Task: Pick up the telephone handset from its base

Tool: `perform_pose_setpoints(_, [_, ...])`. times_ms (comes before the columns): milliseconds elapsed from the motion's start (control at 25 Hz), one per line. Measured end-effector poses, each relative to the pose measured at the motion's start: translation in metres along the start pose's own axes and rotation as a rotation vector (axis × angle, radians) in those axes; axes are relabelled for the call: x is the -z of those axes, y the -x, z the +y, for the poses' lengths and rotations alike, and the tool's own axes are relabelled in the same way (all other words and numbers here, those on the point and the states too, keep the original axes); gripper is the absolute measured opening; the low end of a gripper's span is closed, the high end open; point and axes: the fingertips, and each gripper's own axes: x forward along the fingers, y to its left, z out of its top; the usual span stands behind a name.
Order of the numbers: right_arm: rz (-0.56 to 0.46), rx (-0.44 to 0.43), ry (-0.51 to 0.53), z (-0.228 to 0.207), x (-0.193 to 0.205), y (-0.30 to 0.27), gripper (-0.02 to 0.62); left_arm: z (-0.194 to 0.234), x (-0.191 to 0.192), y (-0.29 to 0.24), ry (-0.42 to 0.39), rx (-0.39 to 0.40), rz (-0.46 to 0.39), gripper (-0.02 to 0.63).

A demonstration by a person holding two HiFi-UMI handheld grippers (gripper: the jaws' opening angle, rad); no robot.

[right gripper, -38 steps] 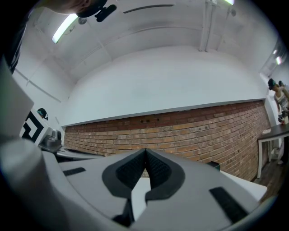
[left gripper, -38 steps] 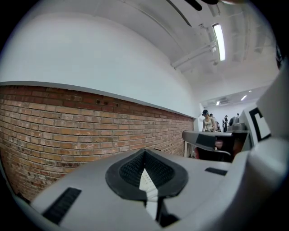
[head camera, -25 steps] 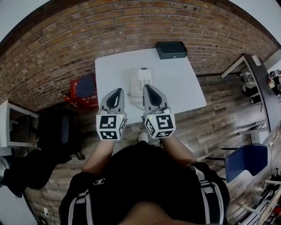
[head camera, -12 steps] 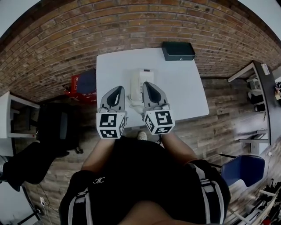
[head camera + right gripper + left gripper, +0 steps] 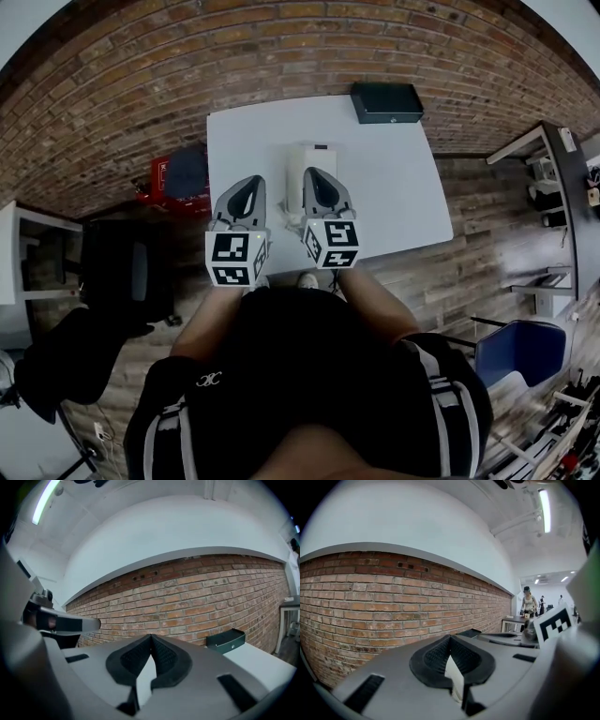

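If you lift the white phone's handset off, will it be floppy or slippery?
The handset looks like hard, smooth white plastic, so it is probably stiff and perhaps a little slippery to pinch. The whole telephone covers only a small part of the table, so the handset is likely light. It lies flat, so rolling seems unlikely.

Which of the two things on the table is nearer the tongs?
The white telephone, just ahead of the right tongs; the dark box sits far off at the table's back right corner.
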Motion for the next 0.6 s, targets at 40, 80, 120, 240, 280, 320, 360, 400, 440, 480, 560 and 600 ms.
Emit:
perform_pose_setpoints(40, [0.013, 0.007, -0.001, 0.0, 0.005, -0.006, -0.003, 0.004, 0.001, -0.001, 0.0, 0.002, 0.002, 0.002])
perform_pose_setpoints(80, [0.026, 0.015, -0.002, -0.001, 0.011, -0.011, -0.002, 0.008, 0.002, -0.002, 0.002, 0.002, 0.004, 0.002])
perform_pose_setpoints(120, [0.04, 0.025, -0.004, -0.003, 0.016, -0.016, -0.002, 0.012, 0.002, -0.003, 0.004, 0.003, 0.006, 0.002])
perform_pose_setpoints(240, [0.083, 0.055, -0.012, -0.009, 0.033, -0.031, -0.003, 0.02, 0.004, -0.002, 0.007, 0.005, 0.011, 0.002])
perform_pose_setpoints(280, [0.097, 0.063, -0.013, -0.01, 0.039, -0.035, -0.002, 0.022, 0.005, -0.001, 0.007, 0.003, 0.013, 0.002])
perform_pose_setpoints(320, [0.112, 0.07, -0.012, -0.011, 0.045, -0.039, -0.002, 0.025, 0.006, -0.001, 0.009, 0.001, 0.014, 0.002])
perform_pose_setpoints(360, [0.127, 0.076, -0.013, -0.012, 0.051, -0.044, -0.002, 0.028, 0.007, -0.001, 0.012, -0.003, 0.016, 0.002])
perform_pose_setpoints(400, [0.144, 0.083, -0.015, -0.013, 0.058, -0.047, -0.002, 0.032, 0.007, -0.001, 0.014, -0.008, 0.018, 0.002])
perform_pose_setpoints(440, [0.164, 0.089, -0.018, -0.015, 0.065, -0.051, 0.0, 0.035, 0.007, -0.001, 0.014, -0.015, 0.018, 0.002])
perform_pose_setpoints(480, [0.183, 0.094, -0.019, -0.016, 0.071, -0.055, 0.0, 0.039, 0.007, 0.0, 0.012, -0.023, 0.016, 0.002])
perform_pose_setpoints(560, [0.22, 0.096, -0.019, -0.018, 0.083, -0.062, 0.091, 0.048, 0.004, 0.001, 0.01, -0.039, 0.011, 0.002])
perform_pose_setpoints(600, [0.241, 0.099, -0.017, -0.018, 0.09, -0.066, 0.107, 0.053, 0.004, 0.002, 0.01, -0.047, 0.009, 0.002])
